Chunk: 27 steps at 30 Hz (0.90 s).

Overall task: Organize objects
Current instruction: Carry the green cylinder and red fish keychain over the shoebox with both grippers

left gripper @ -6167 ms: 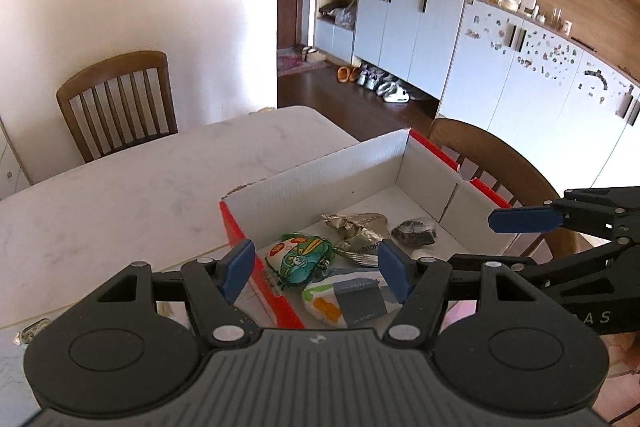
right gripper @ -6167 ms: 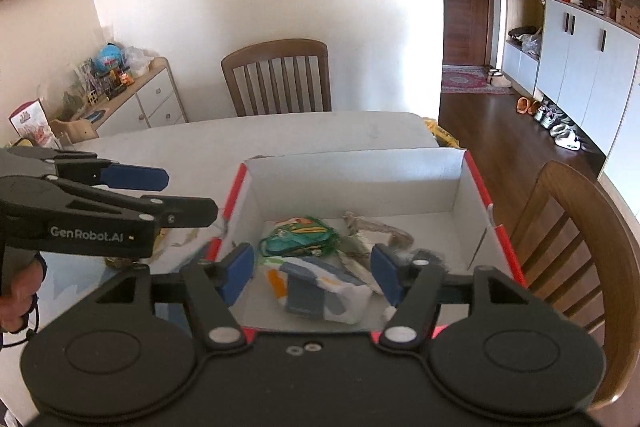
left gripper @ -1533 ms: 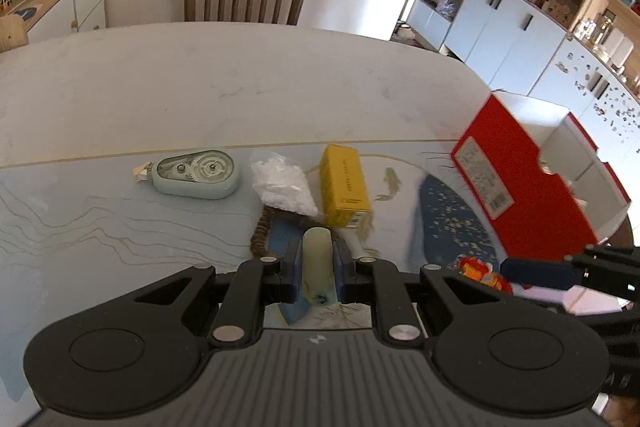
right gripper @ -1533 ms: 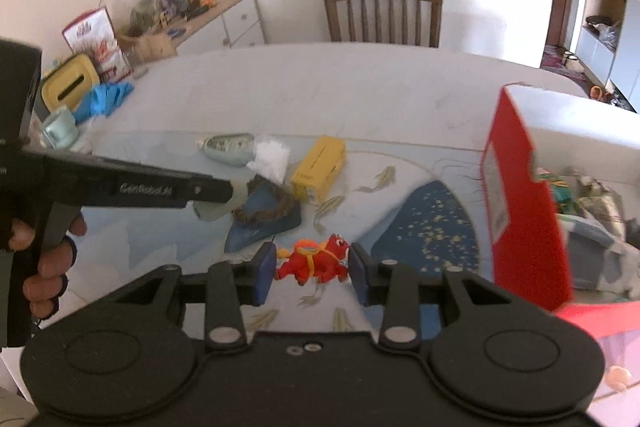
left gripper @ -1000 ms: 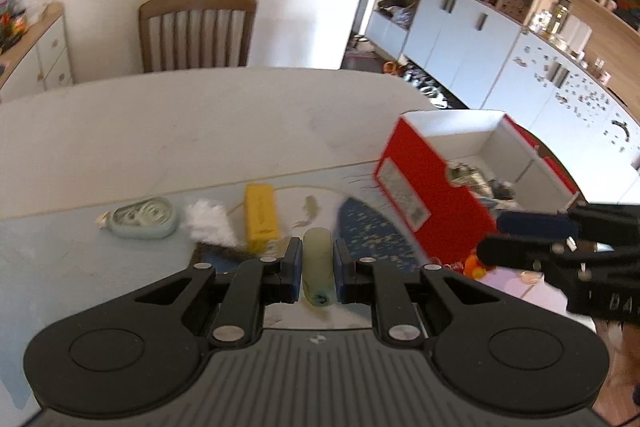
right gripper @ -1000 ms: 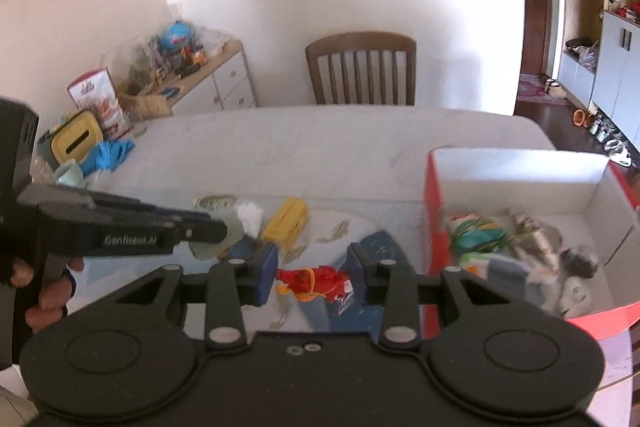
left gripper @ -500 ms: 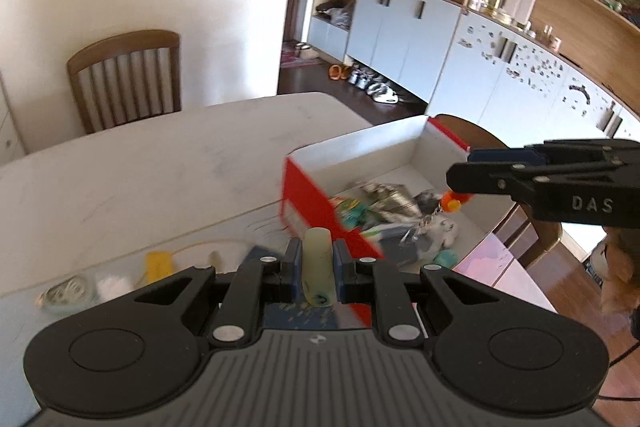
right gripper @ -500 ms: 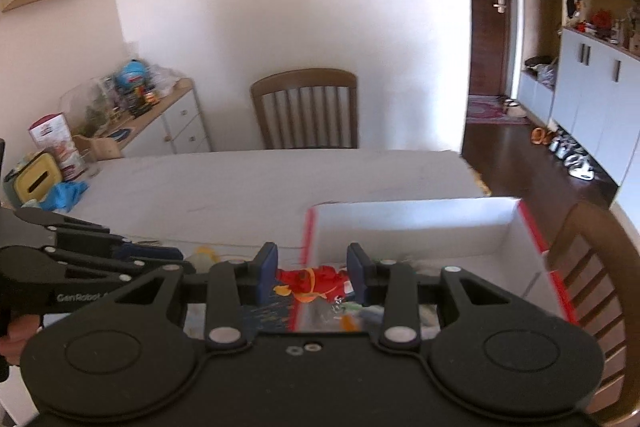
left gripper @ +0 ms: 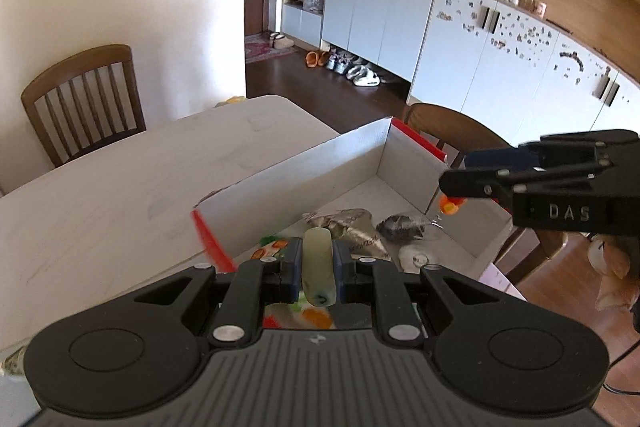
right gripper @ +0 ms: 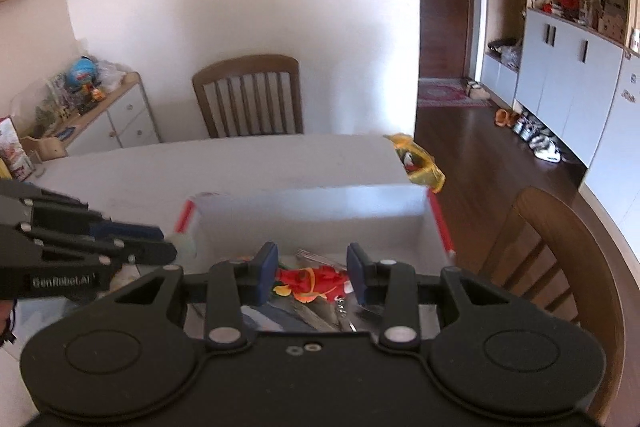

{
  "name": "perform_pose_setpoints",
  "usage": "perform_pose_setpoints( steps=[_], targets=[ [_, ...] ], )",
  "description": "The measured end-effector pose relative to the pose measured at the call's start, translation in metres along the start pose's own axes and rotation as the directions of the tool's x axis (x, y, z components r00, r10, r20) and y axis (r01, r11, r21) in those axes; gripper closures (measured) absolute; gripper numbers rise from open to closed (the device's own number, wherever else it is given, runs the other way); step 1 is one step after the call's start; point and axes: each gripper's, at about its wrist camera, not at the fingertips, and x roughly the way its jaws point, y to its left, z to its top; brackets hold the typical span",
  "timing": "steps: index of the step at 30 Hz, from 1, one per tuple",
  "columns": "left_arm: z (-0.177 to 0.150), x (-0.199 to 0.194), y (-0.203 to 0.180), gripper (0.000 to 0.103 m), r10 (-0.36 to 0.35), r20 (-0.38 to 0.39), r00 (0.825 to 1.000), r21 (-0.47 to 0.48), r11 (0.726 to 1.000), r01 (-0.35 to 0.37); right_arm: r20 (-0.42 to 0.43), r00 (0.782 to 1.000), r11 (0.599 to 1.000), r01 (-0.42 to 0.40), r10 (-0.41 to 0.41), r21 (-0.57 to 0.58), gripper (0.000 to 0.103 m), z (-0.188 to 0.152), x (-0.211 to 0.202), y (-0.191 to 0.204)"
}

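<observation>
My left gripper (left gripper: pixel 316 263) is shut on a pale green cylinder (left gripper: pixel 317 271) and holds it over the near left part of the red cardboard box (left gripper: pixel 288 179). My right gripper (right gripper: pixel 312 273) holds a red toy figure (right gripper: pixel 310 281) between its pads above the box (right gripper: pixel 320 211); the pads touch its ends. In the left wrist view the right gripper (left gripper: pixel 452 193) hangs over the box's right side with the orange-red toy (left gripper: pixel 451 205) below its tips. The box holds snack packets (left gripper: pixel 272 245), crumpled foil (left gripper: pixel 348 223) and a dark lump (left gripper: pixel 400 225).
The box stands on a white marble table (left gripper: pixel 100 195). Wooden chairs stand at the far side (right gripper: pixel 248 99) and at the right (right gripper: pixel 560 267). A yellow item (right gripper: pixel 420 163) lies at the table's far right corner. White cabinets (left gripper: pixel 500 67) line the right wall.
Both grippers have carried their objects from the table mat to above the box. The right gripper's pads stand slightly wider around the red toy than half a second ago.
</observation>
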Motion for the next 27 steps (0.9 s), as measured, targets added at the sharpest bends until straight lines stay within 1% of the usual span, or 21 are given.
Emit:
perform_pose_setpoints(
  steps=[6, 14, 18, 27],
  targets=[
    [0.008, 0.038, -0.017, 0.087, 0.027, -0.040, 0.999, 0.037, 0.999, -0.025, -0.060, 0.998, 1.000, 0.015, -0.016, -0.009, 0.067, -0.017, 0.017, -0.025],
    [0.009, 0.083, -0.029, 0.087, 0.055, -0.103, 0.993, 0.058, 0.997, -0.049, -0.132, 0.991, 0.999, -0.006, 0.001, -0.039, 0.067, -0.037, 0.039, -0.030],
    [0.008, 0.105, -0.032, 0.087, 0.078, -0.148, 0.986, 0.063, 0.996, -0.069, -0.158, 0.987, 0.997, -0.025, 0.014, -0.070, 0.067, -0.041, 0.047, -0.027],
    [0.005, 0.134, -0.030, 0.087, 0.089, -0.235, 0.968, 0.055, 0.995, -0.078, -0.202, 0.979, 0.995, -0.050, 0.031, -0.091, 0.066, -0.047, 0.056, -0.026]
  ],
)
